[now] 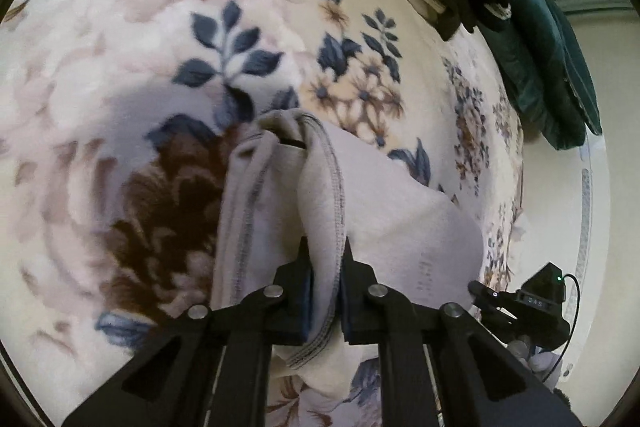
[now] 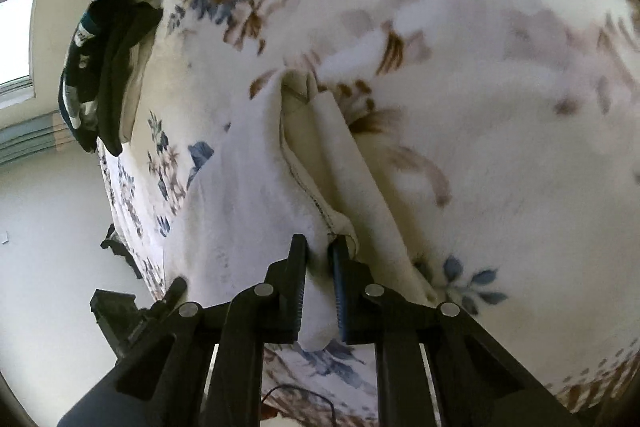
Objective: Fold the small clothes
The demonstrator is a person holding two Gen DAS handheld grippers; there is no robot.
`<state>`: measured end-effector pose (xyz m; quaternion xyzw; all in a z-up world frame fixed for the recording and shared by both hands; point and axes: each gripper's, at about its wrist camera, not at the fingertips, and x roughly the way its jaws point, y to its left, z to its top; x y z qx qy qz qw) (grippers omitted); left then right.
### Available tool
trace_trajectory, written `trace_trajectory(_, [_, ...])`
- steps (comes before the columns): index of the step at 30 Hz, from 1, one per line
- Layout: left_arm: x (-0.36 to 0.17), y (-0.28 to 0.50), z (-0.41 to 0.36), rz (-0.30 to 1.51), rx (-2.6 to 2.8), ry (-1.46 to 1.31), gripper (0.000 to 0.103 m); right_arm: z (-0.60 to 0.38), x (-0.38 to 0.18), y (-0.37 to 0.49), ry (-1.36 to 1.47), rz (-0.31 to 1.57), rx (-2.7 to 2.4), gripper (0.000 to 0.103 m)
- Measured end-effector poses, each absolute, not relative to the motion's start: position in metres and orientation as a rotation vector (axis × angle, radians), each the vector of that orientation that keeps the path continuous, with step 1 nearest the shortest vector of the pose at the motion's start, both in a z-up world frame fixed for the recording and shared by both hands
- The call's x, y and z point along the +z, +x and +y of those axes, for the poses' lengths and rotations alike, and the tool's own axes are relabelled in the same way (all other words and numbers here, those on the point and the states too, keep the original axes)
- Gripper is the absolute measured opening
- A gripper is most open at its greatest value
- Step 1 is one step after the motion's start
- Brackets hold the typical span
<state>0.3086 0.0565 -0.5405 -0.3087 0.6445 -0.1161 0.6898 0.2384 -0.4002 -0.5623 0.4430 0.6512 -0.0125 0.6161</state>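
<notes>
A small pale grey-white garment (image 1: 384, 211) with grey stitched hems hangs over a floral blanket (image 1: 132, 39). My left gripper (image 1: 325, 247) is shut on a stitched edge of the garment, which runs between the two fingers. In the right wrist view the same garment (image 2: 240, 187) looks white. My right gripper (image 2: 318, 245) is shut on another hemmed edge of it. The cloth stretches from each gripper down toward the blanket (image 2: 500, 75). The other gripper shows at the lower right of the left view (image 1: 520, 303) and at the lower left of the right view (image 2: 136, 311).
A pile of dark green and black clothes (image 1: 532, 39) lies at the far edge of the blanket; it also shows in the right wrist view (image 2: 104, 67). A pale floor (image 2: 48, 227) lies beyond the blanket's edge, and a window (image 2: 20, 27) is at the far left.
</notes>
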Motion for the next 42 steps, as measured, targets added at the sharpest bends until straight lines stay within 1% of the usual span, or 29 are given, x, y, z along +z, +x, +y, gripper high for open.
trace_trajectory(3, [-0.543,0.308,0.059,1.466,-0.222,-0.665,0.009,-0.404,-0.563,0.239,0.988,1.506,-0.035,0.011])
trace_trajectory(4, [-0.544,0.307,0.06,1.477,-0.211,-0.667,0.012,-0.405,-0.565,0.239,0.986,1.516,-0.031,0.011])
trace_trajectory(6, [-0.541,0.304,0.063,1.502,-0.21,-0.73,0.012,-0.404,-0.569,0.241,0.966,1.55,-0.016,0.011])
trace_trajectory(7, [-0.536,0.302,0.065,1.502,-0.199,-0.75,0.019,-0.401,-0.571,0.242,0.957,1.57,0.006,0.011])
trace_trajectory(8, [-0.529,0.299,0.068,1.489,-0.18,-0.759,0.023,-0.399,-0.572,0.244,0.949,1.589,0.03,0.012])
trace_trajectory(10, [-0.512,0.29,0.077,1.442,-0.143,-0.784,0.041,-0.398,-0.571,0.247,0.922,1.616,0.051,0.021])
trace_trajectory(11, [-0.508,0.287,0.082,1.428,-0.126,-0.798,0.046,-0.398,-0.571,0.248,0.916,1.63,0.065,0.04])
trace_trajectory(12, [-0.507,0.285,0.086,1.42,-0.108,-0.811,0.053,-0.4,-0.57,0.249,0.919,1.636,0.076,0.057])
trace_trajectory(13, [-0.509,0.283,0.09,1.417,-0.089,-0.821,0.057,-0.403,-0.567,0.249,0.931,1.626,0.09,0.061])
trace_trajectory(16, [-0.522,0.286,0.095,1.426,-0.07,-0.829,0.057,-0.407,-0.562,0.253,0.907,1.607,0.131,0.069])
trace_trajectory(17, [-0.526,0.288,0.095,1.424,-0.081,-0.837,0.057,-0.408,-0.562,0.254,0.886,1.608,0.147,0.074])
trace_trajectory(18, [-0.531,0.291,0.093,1.422,-0.096,-0.843,0.057,-0.408,-0.563,0.255,0.862,1.608,0.153,0.075])
trace_trajectory(22, [-0.554,0.305,0.084,1.438,-0.154,-0.856,0.057,-0.406,-0.576,0.262,0.774,1.621,0.19,0.075])
trace_trajectory(28, [-0.579,0.314,0.074,1.491,-0.218,-0.803,0.058,-0.411,-0.603,0.266,0.832,1.647,0.209,0.076])
trace_trajectory(31, [-0.574,0.316,0.077,1.499,-0.241,-0.805,0.058,-0.414,-0.613,0.268,0.895,1.647,0.239,0.076])
trace_trajectory(35, [-0.561,0.312,0.085,1.523,-0.254,-0.732,0.058,-0.416,-0.619,0.27,0.928,1.652,0.257,0.076])
trace_trajectory(42, [-0.581,0.315,0.081,1.577,-0.255,-0.706,0.06,-0.415,-0.622,0.271,0.933,1.658,0.26,0.077])
